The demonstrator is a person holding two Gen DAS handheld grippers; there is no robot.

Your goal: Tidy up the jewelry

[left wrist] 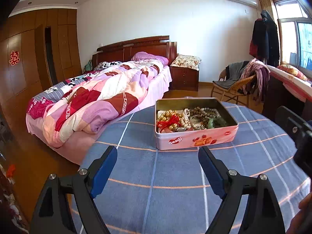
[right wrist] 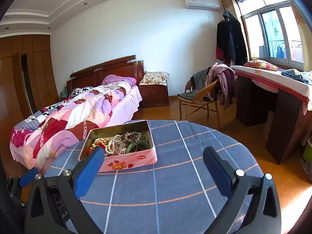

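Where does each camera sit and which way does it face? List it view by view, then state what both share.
Left wrist: on the left gripper, looking slightly down over the checked tablecloth at the jewelry tin; its open jaws, the right gripper's edge and a bit of hand show.
Right wrist: on the right gripper, further right; its open jaws and the left gripper's fingertip show.
Shared: tin, tablecloth, bed, chair.

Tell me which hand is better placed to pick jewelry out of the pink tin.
Probably the left. Its gripper faces the tin head-on, jaws open and empty. From the right gripper, also open, the tin sits off to the left.
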